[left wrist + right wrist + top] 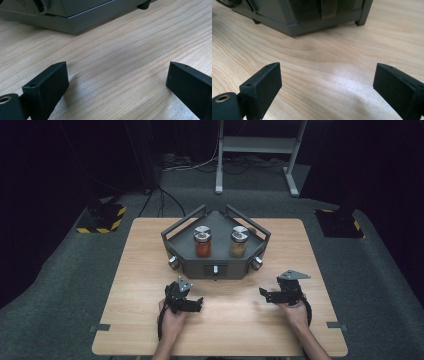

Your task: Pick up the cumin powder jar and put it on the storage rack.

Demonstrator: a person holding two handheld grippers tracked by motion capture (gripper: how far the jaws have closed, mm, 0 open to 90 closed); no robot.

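Grey angular metal rack [216, 257] with two steel-lidded glass jars sits toward the wooden desk's [125, 270] far edge.
Left gripper [199, 304] and right gripper [262, 293] rest near the front edge, jaws apart, holding nothing.

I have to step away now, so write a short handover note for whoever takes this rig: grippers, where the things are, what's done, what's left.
Left gripper: jaws open, nothing between them, low over the wooden table.
Right gripper: jaws open, empty, also near the table.
Both face each other in front of the grey rack at the table's middle.
Red-filled jar and yellowish-filled jar stand upright on the rack, side by side, metal lids on.
Done: nothing handled that shows.
Left: likely reaching for the jars or rack; neither is touched yet.
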